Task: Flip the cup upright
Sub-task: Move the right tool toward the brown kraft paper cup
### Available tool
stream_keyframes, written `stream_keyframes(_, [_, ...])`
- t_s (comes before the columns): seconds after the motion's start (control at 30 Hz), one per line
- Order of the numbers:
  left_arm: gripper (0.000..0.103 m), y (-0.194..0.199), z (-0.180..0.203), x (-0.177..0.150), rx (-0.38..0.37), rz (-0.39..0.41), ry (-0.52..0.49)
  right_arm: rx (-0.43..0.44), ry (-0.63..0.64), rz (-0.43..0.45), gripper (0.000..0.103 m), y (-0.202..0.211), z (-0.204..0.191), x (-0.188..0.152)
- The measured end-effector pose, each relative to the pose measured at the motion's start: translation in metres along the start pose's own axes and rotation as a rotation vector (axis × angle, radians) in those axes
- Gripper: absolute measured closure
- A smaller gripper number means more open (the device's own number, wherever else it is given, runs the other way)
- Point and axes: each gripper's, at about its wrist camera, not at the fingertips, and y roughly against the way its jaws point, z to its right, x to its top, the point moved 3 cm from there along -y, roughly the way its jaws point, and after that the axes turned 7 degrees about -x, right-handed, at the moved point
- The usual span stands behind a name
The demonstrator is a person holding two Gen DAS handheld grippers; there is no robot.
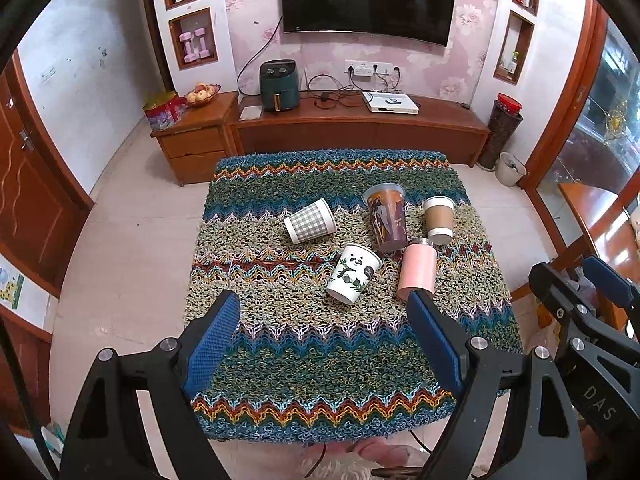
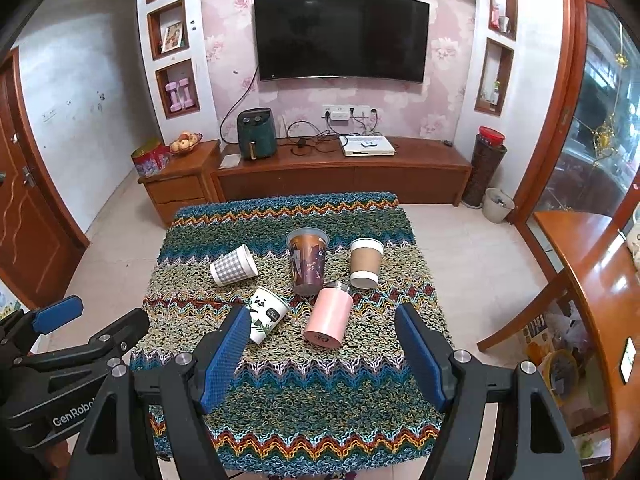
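Note:
Several cups lie on their sides on a knitted zigzag table cover (image 1: pixel 320 360) (image 2: pixel 320 408): a grey checked cup (image 1: pixel 310 221) (image 2: pixel 234 266), a panda cup (image 1: pixel 353 273) (image 2: pixel 269 315), a tall dark printed cup (image 1: pixel 386 218) (image 2: pixel 307 261), a brown paper cup (image 1: pixel 439 219) (image 2: pixel 365 262) and a pink tumbler (image 1: pixel 417 270) (image 2: pixel 329 316). My left gripper (image 1: pixel 324 328) is open and empty above the near half of the table. My right gripper (image 2: pixel 322 340) is open and empty, just short of the panda cup and pink tumbler.
A wooden TV cabinet (image 1: pixel 360 128) stands beyond the table with an air fryer (image 1: pixel 279 85) and a white box (image 1: pixel 390 102). A white bin (image 1: pixel 510 169) sits far right. A wooden chair or table (image 2: pixel 580 264) is at the right.

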Motion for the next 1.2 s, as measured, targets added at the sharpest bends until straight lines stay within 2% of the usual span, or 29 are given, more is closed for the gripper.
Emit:
stream_keyframes(0.53, [0.015, 0.002, -0.005, -0.004, -0.027, 0.031, -0.058, -0.064, -0.058, 0.008, 0.028, 0.011, 0.001, -0.011])
stream_keyframes(0.77, [0.015, -0.003, 0.001, -0.003, -0.038, 0.021, -0.074, -0.077, -0.051, -0.001, 0.028, 0.009, 0.006, -0.013])
stream_keyframes(1.2, [0.015, -0.018, 0.023, 0.014, 0.017, 0.035, -0.013, 0.001, 0.009, -0.026, 0.028, -0.032, 0.028, 0.006])
